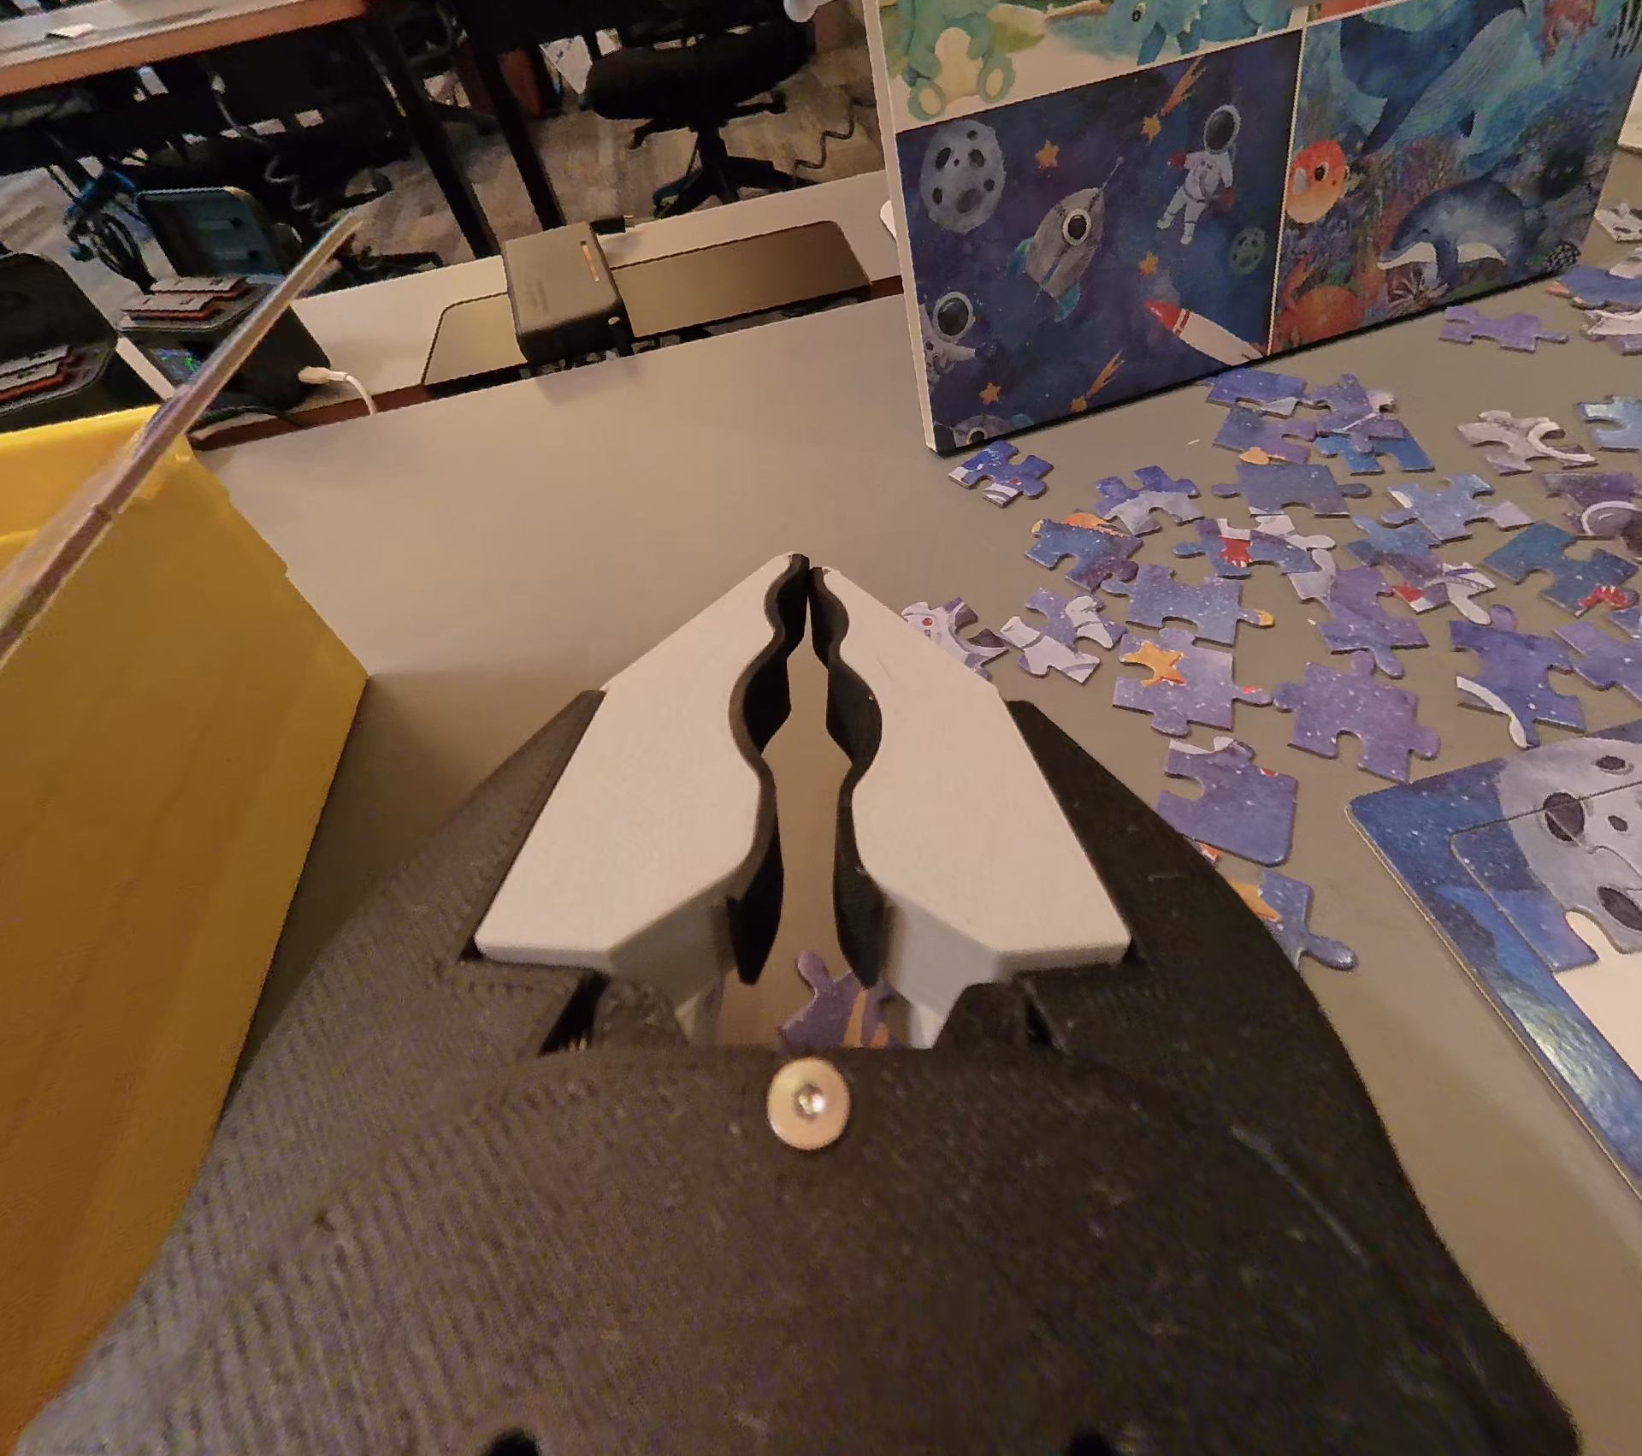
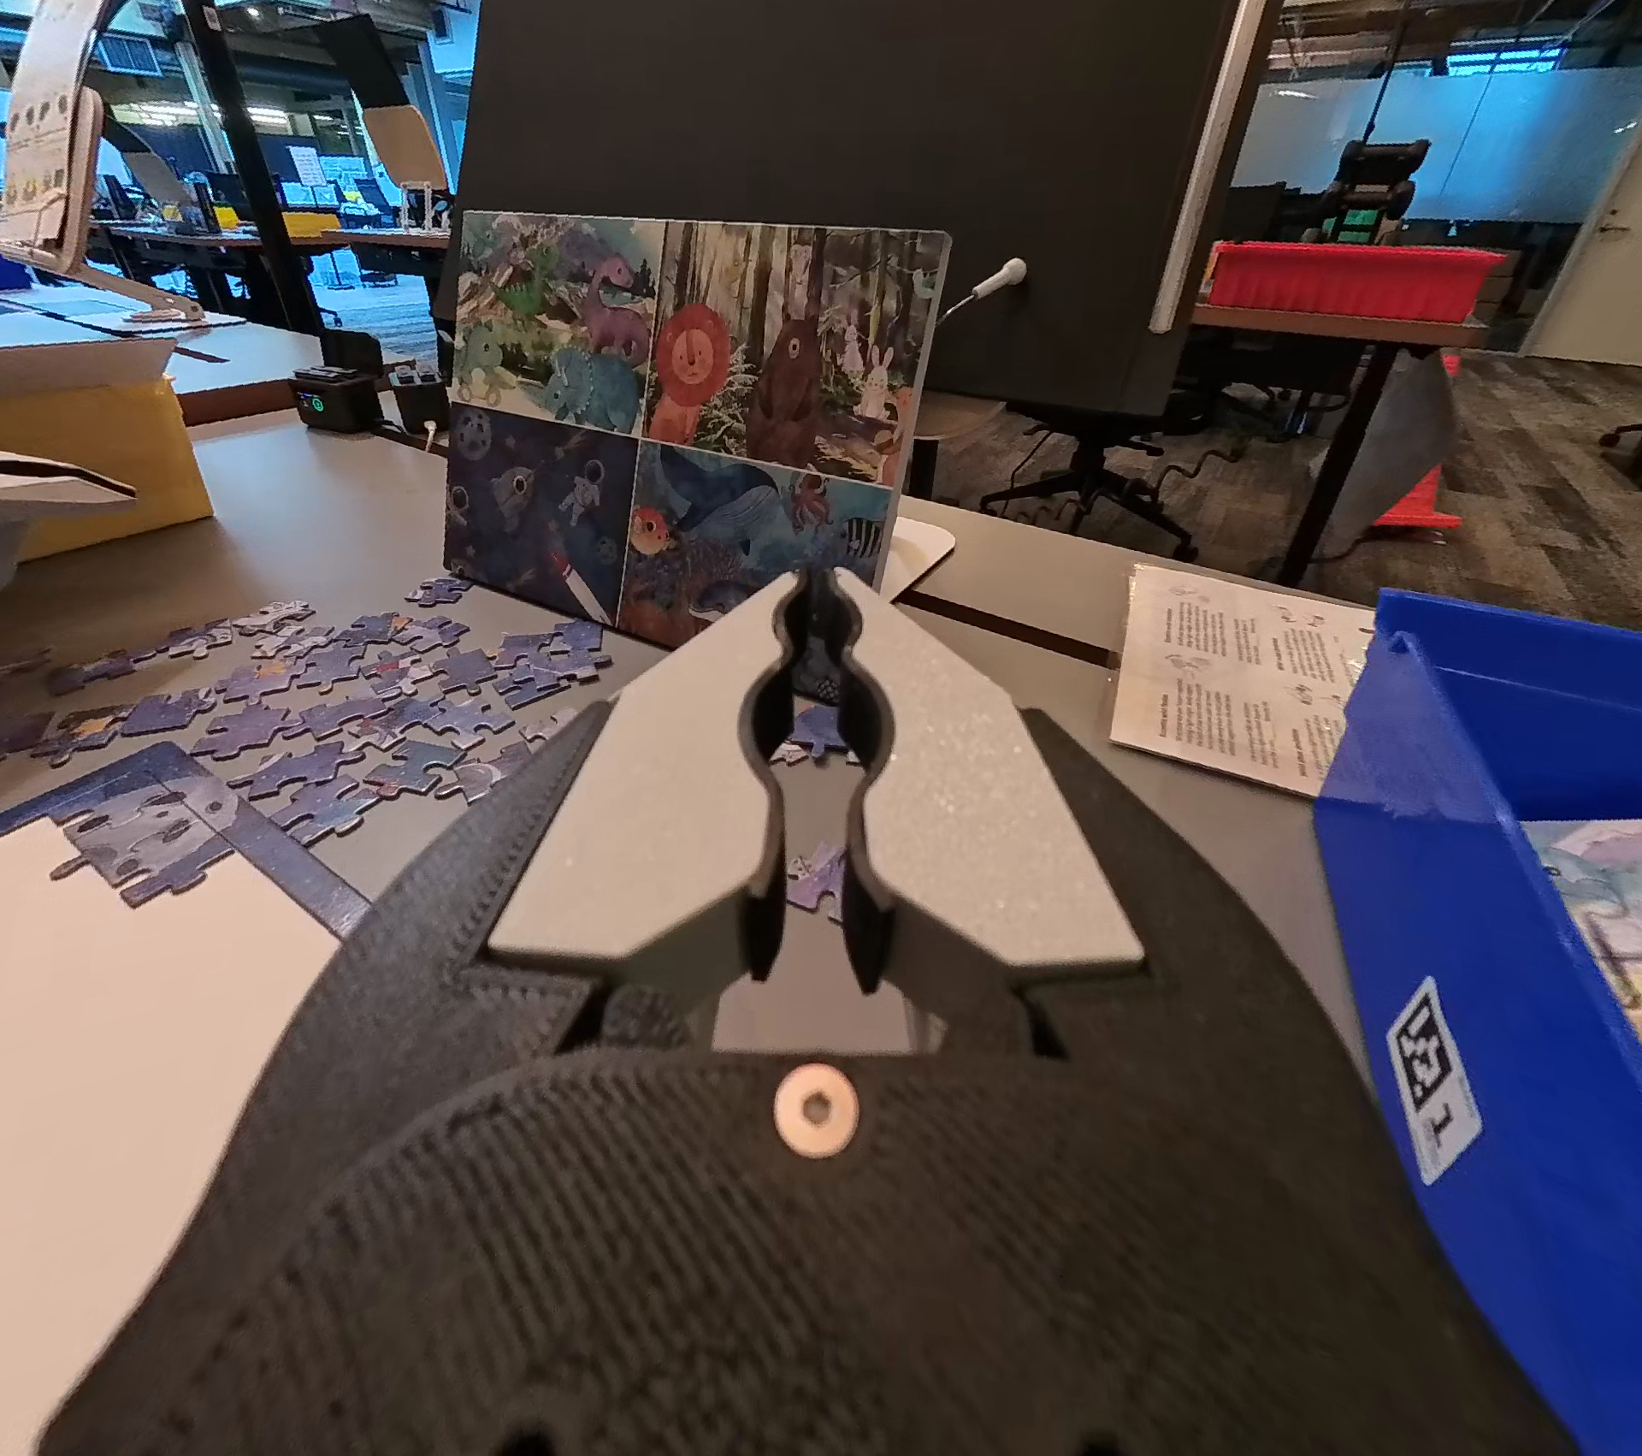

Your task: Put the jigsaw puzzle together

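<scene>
Blue bin [image 2: 1457,782]: right, pale puzzle sheet inside; right view only.
Yellow bin [image 1: 133,747]: left, contents hidden.
Left gripper [image 1: 807,569], right gripper [image 2: 817,582]: tips together, bare.

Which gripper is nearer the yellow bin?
Left. The left gripper hovers right beside the yellow bin; the right gripper is far across the table from it, near the blue bin.

Puzzle board [image 1: 1510,862] cut off at right edge; blue bin [image 2: 1466,747] likewise.

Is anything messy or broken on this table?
Nothing looks broken. Loose puzzle pieces lie scattered over the grey table, some overlapping, beside the partly filled puzzle board. The picture board stands upright.
</scene>
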{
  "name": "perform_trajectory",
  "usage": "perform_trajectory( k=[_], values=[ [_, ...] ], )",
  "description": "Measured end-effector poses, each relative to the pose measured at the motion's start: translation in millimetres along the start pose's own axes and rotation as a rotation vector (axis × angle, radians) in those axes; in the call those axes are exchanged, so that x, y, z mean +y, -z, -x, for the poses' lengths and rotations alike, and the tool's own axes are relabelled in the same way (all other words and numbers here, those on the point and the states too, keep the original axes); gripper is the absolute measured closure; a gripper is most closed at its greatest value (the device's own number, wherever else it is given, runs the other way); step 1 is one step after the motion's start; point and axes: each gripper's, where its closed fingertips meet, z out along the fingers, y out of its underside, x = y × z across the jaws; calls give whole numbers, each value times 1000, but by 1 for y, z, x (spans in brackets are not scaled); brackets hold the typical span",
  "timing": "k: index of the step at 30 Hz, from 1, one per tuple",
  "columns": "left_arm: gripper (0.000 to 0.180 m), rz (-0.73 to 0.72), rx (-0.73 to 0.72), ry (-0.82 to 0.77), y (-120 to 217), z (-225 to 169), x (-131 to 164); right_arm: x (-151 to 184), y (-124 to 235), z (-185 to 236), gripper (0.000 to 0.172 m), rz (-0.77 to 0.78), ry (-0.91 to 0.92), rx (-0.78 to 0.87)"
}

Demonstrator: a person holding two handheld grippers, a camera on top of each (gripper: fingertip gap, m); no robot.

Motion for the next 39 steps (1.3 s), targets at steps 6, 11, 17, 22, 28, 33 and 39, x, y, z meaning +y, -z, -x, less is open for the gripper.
perform_trajectory(
  k=[6, 11, 17, 22, 28, 33, 39],
  values=[
    [180, 7, 2, -4, -1, -1, 1, 0, 0, 1, 172, 6, 1, -3],
    [180, 8, 3, -7, -1, -1, 2, 1, -1, 0, 172, 8, -4, -1],
    [180, 9, 3, -12, -1, -2, 2, 0, 0, -1, 172, 8, -4, 3],
    [180, 17, 6, -11, -1, -2, 3, 1, 2, -8, 171, 25, -4, 41],
    [180, 21, 8, -10, -2, -3, 4, -9, 8, -17, 169, -12, -15, 60],
    [180, 22, 7, -13, -2, -3, 4, -15, 12, -21, 169, -28, -10, 73],
    [180, 25, 8, -16, -2, -3, 4, -20, 14, -18, 169, -55, -19, 60]
  ],
)
